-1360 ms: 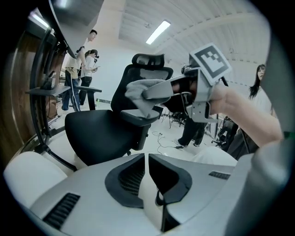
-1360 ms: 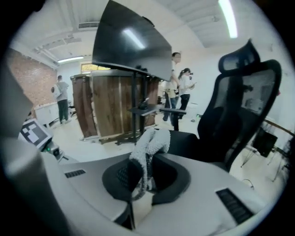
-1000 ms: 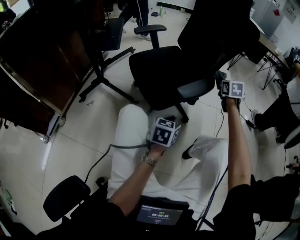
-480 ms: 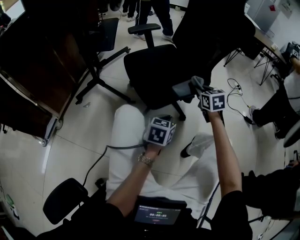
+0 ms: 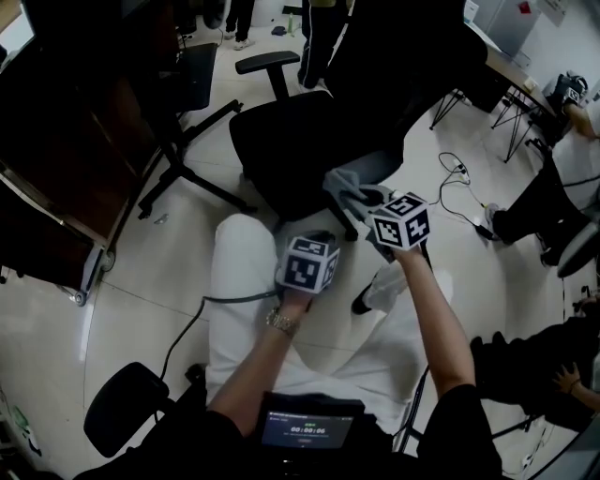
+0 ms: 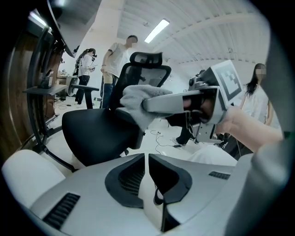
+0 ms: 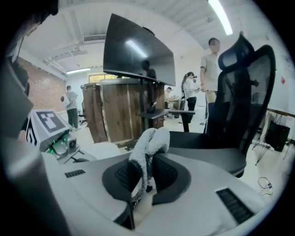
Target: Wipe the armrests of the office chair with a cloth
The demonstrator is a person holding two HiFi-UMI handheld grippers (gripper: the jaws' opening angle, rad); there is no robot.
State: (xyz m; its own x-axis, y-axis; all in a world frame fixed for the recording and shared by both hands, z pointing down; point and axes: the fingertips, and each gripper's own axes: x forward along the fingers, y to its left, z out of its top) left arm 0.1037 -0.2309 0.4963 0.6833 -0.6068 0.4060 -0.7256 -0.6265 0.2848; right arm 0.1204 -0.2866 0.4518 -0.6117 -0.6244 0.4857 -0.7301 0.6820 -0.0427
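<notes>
The black office chair stands ahead of my knees, its far armrest sticking up behind the seat. My right gripper hovers over the seat's front right corner, shut on a grey fleecy cloth. In the right gripper view the cloth bulges up out of the right gripper, with the chair back to the right. My left gripper is low over my left thigh; its jaws are together with nothing held. The left gripper faces the seat and the cloth.
A dark wooden desk and a second chair's base stand at the left. Another black seat is at the lower left. Cables lie on the floor at the right, by a seated person. People stand behind the chair.
My right gripper has come left and nearer with the cloth, from the chair's right side to the seat's front corner. The left gripper has hardly moved.
</notes>
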